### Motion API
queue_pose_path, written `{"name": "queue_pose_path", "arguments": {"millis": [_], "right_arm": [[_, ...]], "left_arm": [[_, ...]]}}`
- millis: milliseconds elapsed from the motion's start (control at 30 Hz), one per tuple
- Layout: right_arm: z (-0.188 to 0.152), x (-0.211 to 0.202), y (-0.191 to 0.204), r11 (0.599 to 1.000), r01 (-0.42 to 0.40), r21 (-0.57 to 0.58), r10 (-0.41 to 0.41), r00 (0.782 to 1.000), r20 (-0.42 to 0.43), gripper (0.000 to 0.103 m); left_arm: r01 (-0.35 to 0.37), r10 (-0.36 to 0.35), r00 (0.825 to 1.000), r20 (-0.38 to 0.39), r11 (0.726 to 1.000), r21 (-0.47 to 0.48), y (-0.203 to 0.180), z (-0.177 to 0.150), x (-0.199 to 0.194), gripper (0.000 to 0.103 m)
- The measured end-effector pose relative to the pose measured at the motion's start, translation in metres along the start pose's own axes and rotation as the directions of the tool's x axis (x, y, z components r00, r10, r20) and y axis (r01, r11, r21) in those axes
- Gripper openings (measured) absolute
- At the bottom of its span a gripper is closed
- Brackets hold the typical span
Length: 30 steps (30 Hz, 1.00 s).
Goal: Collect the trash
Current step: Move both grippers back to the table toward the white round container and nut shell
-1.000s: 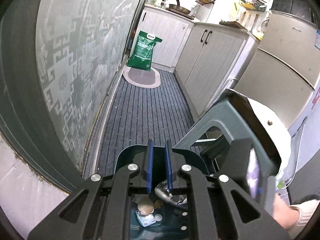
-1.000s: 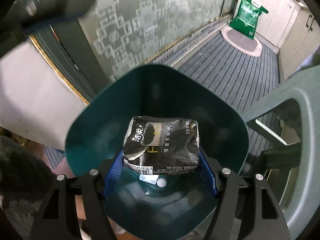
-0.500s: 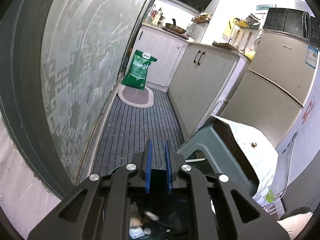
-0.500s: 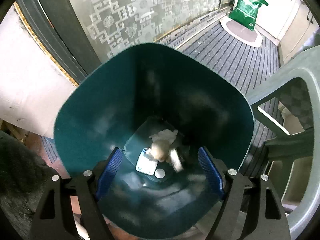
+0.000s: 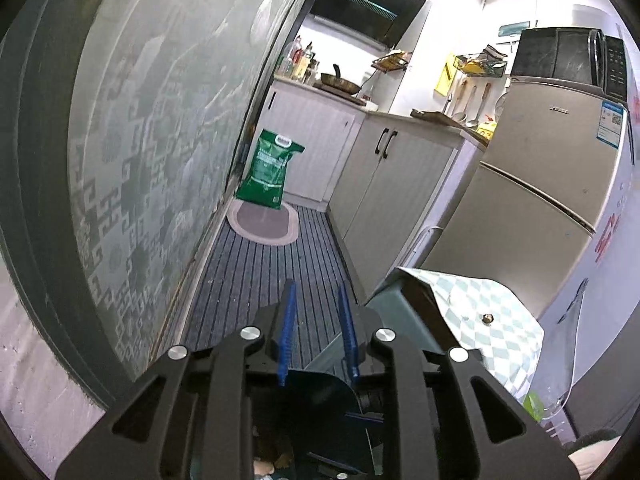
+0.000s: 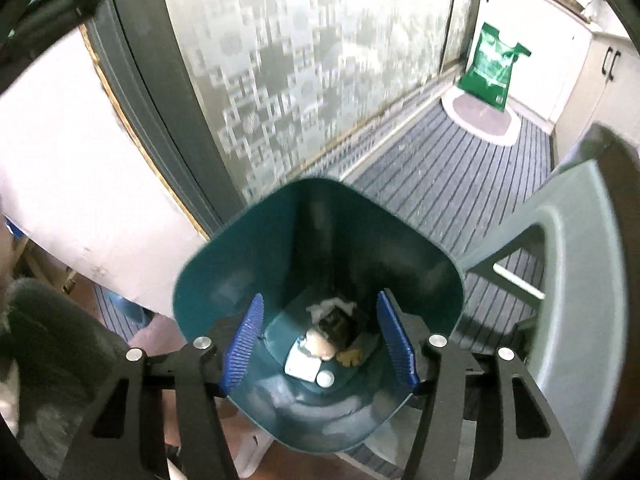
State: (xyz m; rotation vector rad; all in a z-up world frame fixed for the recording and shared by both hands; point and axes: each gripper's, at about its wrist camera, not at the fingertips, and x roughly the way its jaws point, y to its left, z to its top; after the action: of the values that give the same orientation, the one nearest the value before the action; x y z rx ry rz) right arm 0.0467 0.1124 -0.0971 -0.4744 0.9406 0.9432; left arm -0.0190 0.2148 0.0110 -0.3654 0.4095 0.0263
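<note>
A dark teal trash bin (image 6: 224, 280) stands on the floor below my right gripper (image 6: 320, 344). The right gripper is open and empty above the bin's mouth. At the bin's bottom lie a black snack wrapper (image 6: 338, 322), a white carton (image 6: 302, 364), crumpled tissue (image 6: 328, 305) and a bottle cap (image 6: 325, 379). My left gripper (image 5: 316, 338) is held higher, its blue pads a narrow gap apart with nothing between them. The bin's rim (image 5: 320, 384) shows dimly under it.
A grey-green plastic stool (image 6: 576, 280) stands right of the bin, with a checkered cloth (image 5: 488, 336) on it. A frosted glass sliding door (image 5: 160, 140) runs along the left. A green sack (image 5: 268, 170) and oval mat (image 5: 264, 224) lie far down the striped floor. Cabinets (image 5: 388, 188) and fridge (image 5: 532, 200) line the right.
My right gripper opened and the black wrapper fell into the bin. The left gripper rose and tilted up, and its pads parted slightly.
</note>
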Motion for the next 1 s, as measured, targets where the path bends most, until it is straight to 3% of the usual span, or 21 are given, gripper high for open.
{"name": "queue_pose_path", "arguments": {"millis": [200, 433, 633, 1000], "right_arm": [[0.014, -0.043, -0.013, 1.000, 0.022, 0.002, -0.022, 0.994, 0.104, 0.053], [0.016, -0.091, -0.050, 0.995, 0.075, 0.062, -0.087, 0.975, 0.205, 0.052], [0.006, -0.115, -0.093, 0.983, 0.117, 0.140, -0.148, 0.960, 0.237, 0.052], [-0.025, -0.136, -0.164, 0.942, 0.202, 0.267, -0.264, 0.939, 0.220, 0.052]], "left_arm": [[0.009, -0.009, 0.999, 0.031, 1.000, -0.012, -0.009, 0.006, 0.000, 0.028], [0.028, -0.028, 1.000, 0.012, 1.000, -0.002, -0.027, 0.007, 0.014, 0.031], [0.055, -0.054, 0.998, -0.014, 0.998, 0.033, -0.051, 0.004, 0.028, 0.035], [0.085, -0.079, 0.994, -0.073, 0.992, 0.092, -0.092, -0.008, 0.054, 0.040]]}}
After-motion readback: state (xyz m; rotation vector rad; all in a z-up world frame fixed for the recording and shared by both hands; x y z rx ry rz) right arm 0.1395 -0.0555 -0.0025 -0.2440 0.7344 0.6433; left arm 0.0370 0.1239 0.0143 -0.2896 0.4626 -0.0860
